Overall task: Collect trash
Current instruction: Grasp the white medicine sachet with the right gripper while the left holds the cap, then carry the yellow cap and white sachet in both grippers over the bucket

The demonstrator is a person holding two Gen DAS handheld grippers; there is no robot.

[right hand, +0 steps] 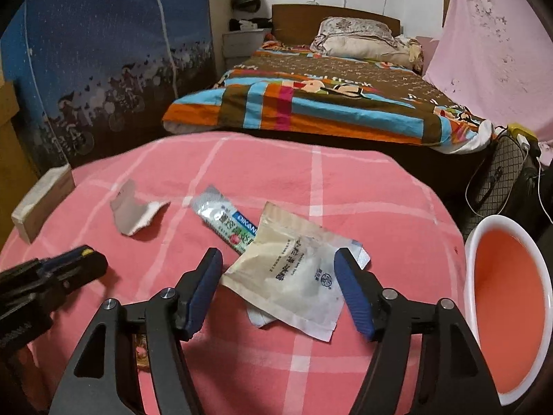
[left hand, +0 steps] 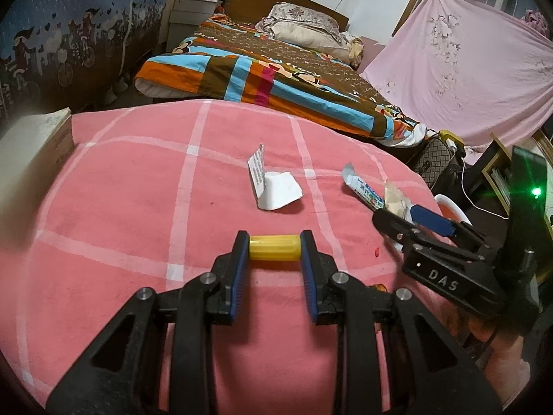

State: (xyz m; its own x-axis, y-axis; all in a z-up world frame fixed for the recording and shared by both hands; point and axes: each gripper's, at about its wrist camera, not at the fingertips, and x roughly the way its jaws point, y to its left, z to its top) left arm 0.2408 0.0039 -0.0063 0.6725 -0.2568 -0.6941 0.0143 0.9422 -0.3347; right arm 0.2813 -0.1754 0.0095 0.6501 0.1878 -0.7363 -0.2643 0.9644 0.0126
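The left gripper (left hand: 274,247) is clamping a yellow tube (left hand: 274,248) while the right gripper (right hand: 278,287) is straddling, jaws apart, a beige packet (right hand: 293,276); torn paper (right hand: 136,212) at ten o'clock is waiting (bin (right hand: 508,311) at three o'clock looking empty).

Room dimly lit, warm indoor light from above; colours muted, grain seen. Soft short shadows cast under torn paper (left hand: 276,190) and wrappers. Strong fisheye bending and dark vignette at edges. Green LED glare (left hand: 536,192) noted at right.
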